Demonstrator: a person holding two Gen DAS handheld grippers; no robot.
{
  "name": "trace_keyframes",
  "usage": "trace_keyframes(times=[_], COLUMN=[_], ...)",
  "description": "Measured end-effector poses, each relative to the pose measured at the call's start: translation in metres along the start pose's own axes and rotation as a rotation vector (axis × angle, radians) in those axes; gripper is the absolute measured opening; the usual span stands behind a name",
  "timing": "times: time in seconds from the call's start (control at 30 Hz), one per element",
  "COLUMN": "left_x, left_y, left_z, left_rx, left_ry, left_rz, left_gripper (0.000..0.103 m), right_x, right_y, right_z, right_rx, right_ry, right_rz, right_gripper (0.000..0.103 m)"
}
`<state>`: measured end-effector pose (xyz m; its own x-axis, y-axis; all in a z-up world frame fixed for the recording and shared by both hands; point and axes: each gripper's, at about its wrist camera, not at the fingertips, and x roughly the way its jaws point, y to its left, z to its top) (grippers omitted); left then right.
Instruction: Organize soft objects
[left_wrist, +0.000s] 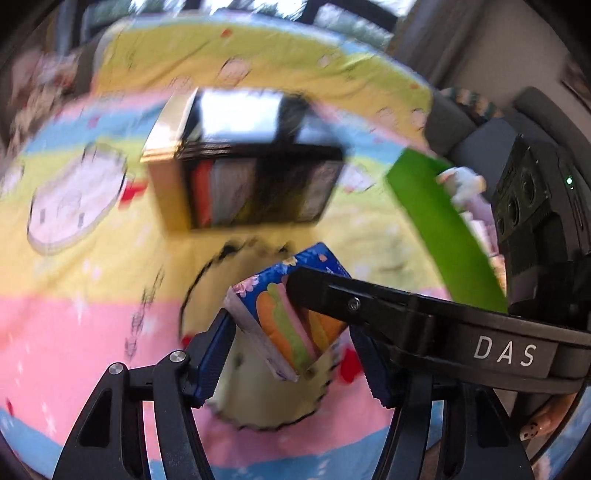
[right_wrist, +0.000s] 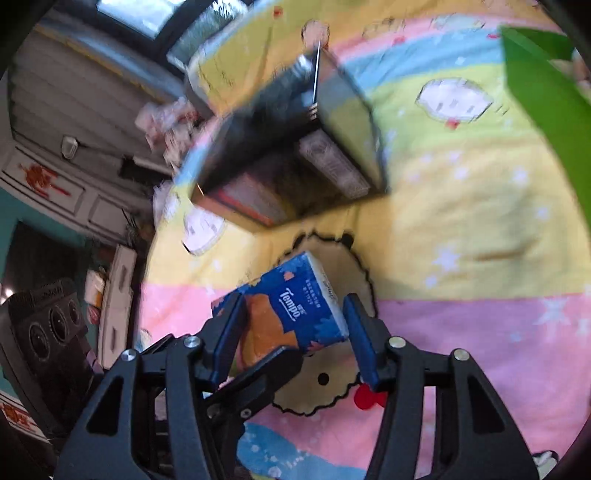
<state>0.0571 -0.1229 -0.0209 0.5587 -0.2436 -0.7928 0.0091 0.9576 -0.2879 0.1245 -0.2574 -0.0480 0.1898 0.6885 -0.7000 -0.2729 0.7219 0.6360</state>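
- The tissue pack (right_wrist: 295, 306), blue with a flower print, is held above the cartoon-print bed cover (right_wrist: 480, 229), between both tools.
- It is pinched by the right hand-held gripper (right_wrist: 291, 336).
- Around it the left hand-held gripper (left_wrist: 295, 354) is spread, pads apart from it.
- Behind it, a dark storage box (left_wrist: 255, 177) is seen, with blurred flat packs standing inside.
- A green bin (left_wrist: 443, 229) is seen at the right.

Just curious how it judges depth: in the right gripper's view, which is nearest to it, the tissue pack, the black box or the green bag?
1. Tissue pack, between the right gripper's fingers.
2. Black box, beyond, upper middle.
3. Green bag, far upper right.
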Motion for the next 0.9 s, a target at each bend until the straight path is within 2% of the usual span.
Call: trace_keyframes(times=[0.1,0.27,0.37,0.47,0.53,0.7,0.9], left_x=[-0.011,-0.011,0.003,0.022,0.034,0.058,0.077], left_y=[-0.038,-0.120,-0.159,-0.188,-0.203,-0.214,-0.218], left_z=[0.022,0.044,0.051,0.051,0.051,0.044,0.037], left_rx=[0.088,0.286,0.368,0.429,0.448,0.452,0.427], left_ry=[-0.073,-0.173,-0.182,-0.166,-0.145,-0.087,-0.001], left_rz=[-0.062,-0.166,-0.242,-0.305,-0.324,-0.353,-0.380], left_gripper=[0.065,0.065,0.065,0.065,0.065,0.065,0.067], right_x=[-0.046,-0.135,-0.171,-0.192,-0.198,-0.199,-0.190], right_y=[-0.005,-0.030,-0.057,-0.081,-0.093,-0.123,-0.134], right_z=[0.005,0.004,-0.003,-0.010,-0.013,-0.013,-0.015], right_rx=[0.017,0.077,0.151,0.214,0.236,0.331,0.392], right_ry=[-0.133,-0.381,-0.495,-0.568,-0.585,-0.584,-0.556], right_rz=[-0.013,-0.094,-0.136,-0.206,-0.247,-0.305,-0.356], right_gripper=[0.054,0.055,0.055,0.055,0.055,0.055,0.057])
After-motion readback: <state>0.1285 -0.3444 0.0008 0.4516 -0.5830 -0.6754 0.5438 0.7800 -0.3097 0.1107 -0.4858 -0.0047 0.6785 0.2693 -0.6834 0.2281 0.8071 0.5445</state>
